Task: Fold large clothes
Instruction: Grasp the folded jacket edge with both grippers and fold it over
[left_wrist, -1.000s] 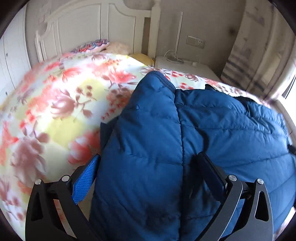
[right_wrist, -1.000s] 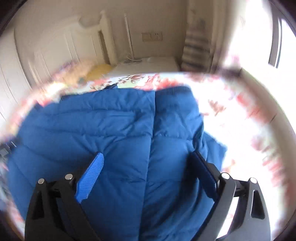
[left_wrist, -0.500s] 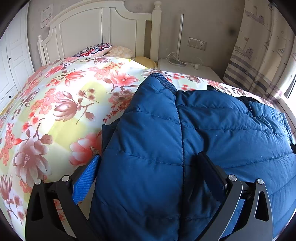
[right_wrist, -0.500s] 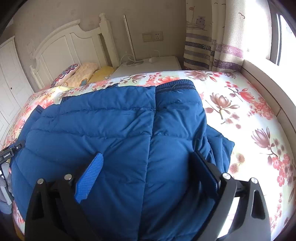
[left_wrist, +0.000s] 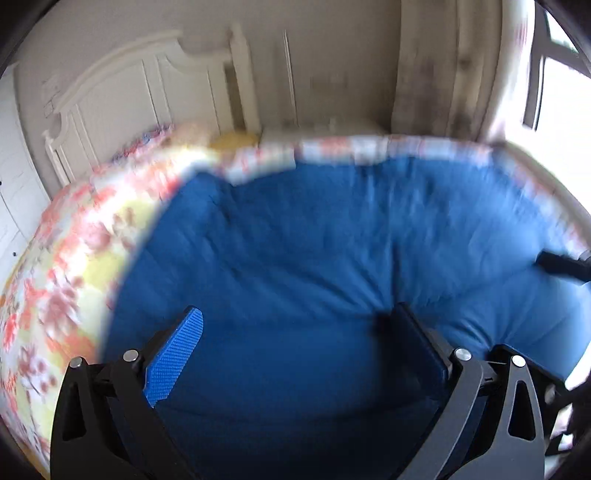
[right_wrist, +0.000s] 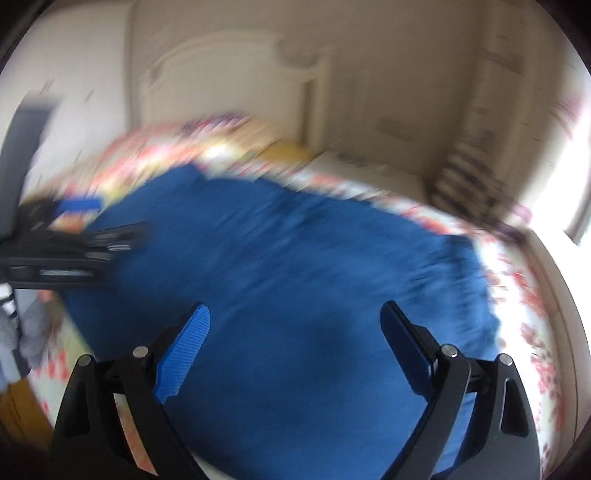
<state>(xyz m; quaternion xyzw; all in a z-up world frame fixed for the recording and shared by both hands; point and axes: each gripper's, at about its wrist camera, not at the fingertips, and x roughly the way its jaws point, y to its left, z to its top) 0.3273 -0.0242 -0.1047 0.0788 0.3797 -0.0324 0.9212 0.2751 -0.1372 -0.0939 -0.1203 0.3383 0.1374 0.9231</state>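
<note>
The blue padded jacket (left_wrist: 325, 236) lay spread across the bed (left_wrist: 74, 258), on its floral cover, its quilted surface puffy and softly creased; both views were blurred. The left gripper (left_wrist: 295, 332) and right gripper (right_wrist: 295, 325) hovered over the fabric, jaws spread wide and holding nothing.

A blue quilted jacket (left_wrist: 332, 258) lies spread flat on the floral bed cover (left_wrist: 74, 258), reaching from near the cover's left side almost to its right edge; motion blur hides finer detail.
</note>
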